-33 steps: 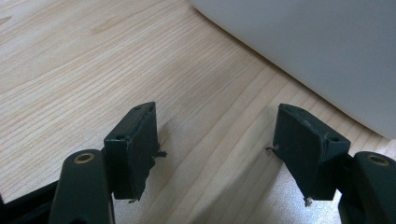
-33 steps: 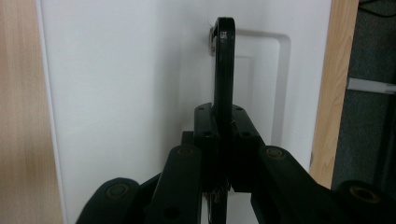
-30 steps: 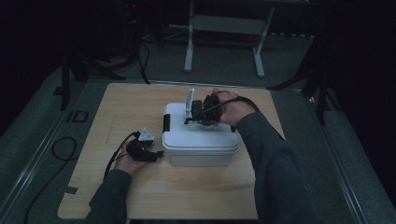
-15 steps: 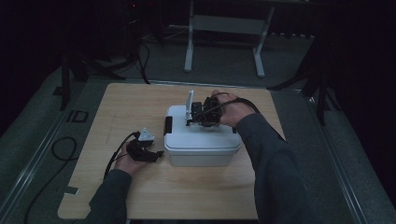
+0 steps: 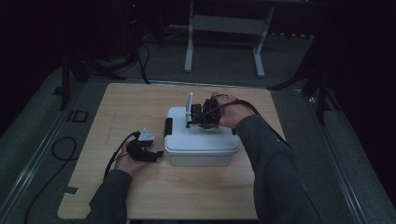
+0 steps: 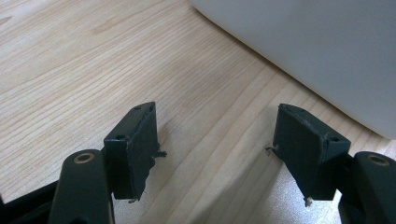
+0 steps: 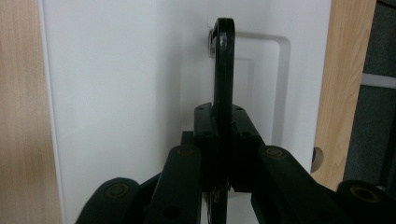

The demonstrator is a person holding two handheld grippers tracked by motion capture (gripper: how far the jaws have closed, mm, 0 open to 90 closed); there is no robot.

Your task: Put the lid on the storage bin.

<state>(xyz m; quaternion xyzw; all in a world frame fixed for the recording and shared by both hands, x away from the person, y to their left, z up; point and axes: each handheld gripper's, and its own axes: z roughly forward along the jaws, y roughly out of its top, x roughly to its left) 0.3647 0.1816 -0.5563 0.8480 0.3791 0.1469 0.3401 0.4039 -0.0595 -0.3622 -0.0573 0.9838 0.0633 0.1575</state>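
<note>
Two forearms in dark sleeves reach in from the near edge over a pale wooden desk (image 5: 121, 107), each hand holding a black hand-held gripper.

At the left, the left hand (image 5: 127, 158) lies low on the desk, wrist near the wood, with the forearm angled in from the lower left. Its left hand-held gripper (image 5: 156, 153) points right, toward the near left corner of a white box (image 5: 201, 144), just beside it. In the left gripper view the jaws stand spread with bare wood between them, pinching nothing; the box's rounded wall (image 6: 317, 51) lies just beyond the tips.

The box sits in the middle of the desk, lid on, with a black latch (image 5: 168, 126) on its left end.

At the right, the right arm runs up from the lower right, elbow bent, and the right hand (image 5: 231, 113) hovers over the far part of the lid. Its right hand-held gripper (image 5: 198, 115) points left across the lid. In the right gripper view the jaws are pressed together on a black handle (image 7: 223, 65), which stands upright out of its recess in the lid.
</note>
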